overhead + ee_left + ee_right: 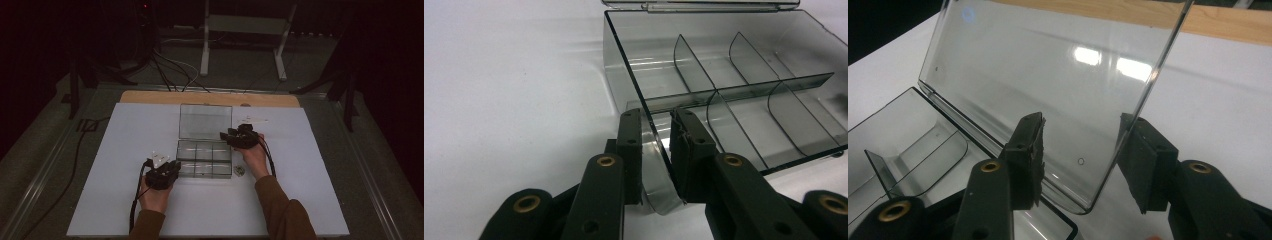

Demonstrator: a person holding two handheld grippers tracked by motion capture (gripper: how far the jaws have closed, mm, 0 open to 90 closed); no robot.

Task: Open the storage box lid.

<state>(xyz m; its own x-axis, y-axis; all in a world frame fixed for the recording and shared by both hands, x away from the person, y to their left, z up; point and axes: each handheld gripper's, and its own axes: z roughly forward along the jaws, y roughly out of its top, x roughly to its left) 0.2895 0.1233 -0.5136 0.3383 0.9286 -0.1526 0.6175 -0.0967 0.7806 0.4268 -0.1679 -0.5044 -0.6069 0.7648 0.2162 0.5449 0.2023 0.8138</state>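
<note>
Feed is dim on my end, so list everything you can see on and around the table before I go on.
Compartment box: one, clear grey plastic, six compartments, centre of the white board.
Box lid: one, clear, hinged open and standing up behind the box.
Small object: one, pale, on the board right of the box; too small to identify.
Flat pale piece: one, on the board right of the lid; unclear what.
White board: one, covering the table.
Wooden edge: one, tan, behind the board.
Metal stand: one, pale, on the floor beyond.
Cables: several, dark, on the floor beyond.
Left tool: black, clamped on the box's near-left wall.
Right tool: black, jaws either side of the lid's edge, not pressing.
</note>
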